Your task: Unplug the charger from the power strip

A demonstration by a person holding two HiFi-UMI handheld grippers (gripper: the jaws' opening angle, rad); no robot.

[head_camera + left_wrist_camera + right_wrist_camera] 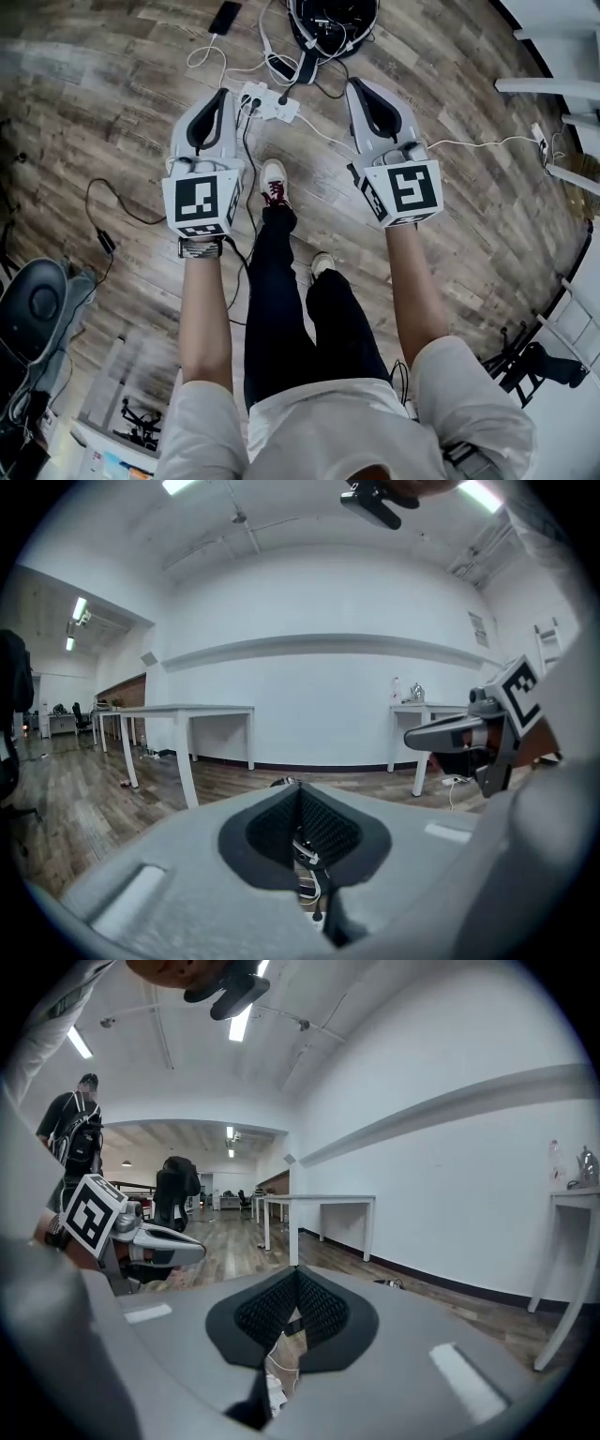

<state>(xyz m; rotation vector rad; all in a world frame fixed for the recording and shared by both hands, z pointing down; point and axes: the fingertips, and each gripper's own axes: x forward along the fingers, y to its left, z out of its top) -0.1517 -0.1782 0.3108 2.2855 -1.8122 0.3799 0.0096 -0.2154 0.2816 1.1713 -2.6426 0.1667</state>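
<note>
- Down on the wood floor (450, 216), the white power strip (274, 105) lies just ahead of the person's shoe (273, 180). Whether the charger is plugged into it is too small to tell.
- Left gripper (222, 93): jaws together, nothing between them.
- Right gripper (357, 86): jaws together, likewise empty.

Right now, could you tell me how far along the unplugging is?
Done: nothing certain; the power strip on the floor has cables at it, but which plugs are in is too small to tell. In hand: nothing; left tool and right tool are shut, empty. Left: possibly the unplugging.
</note>
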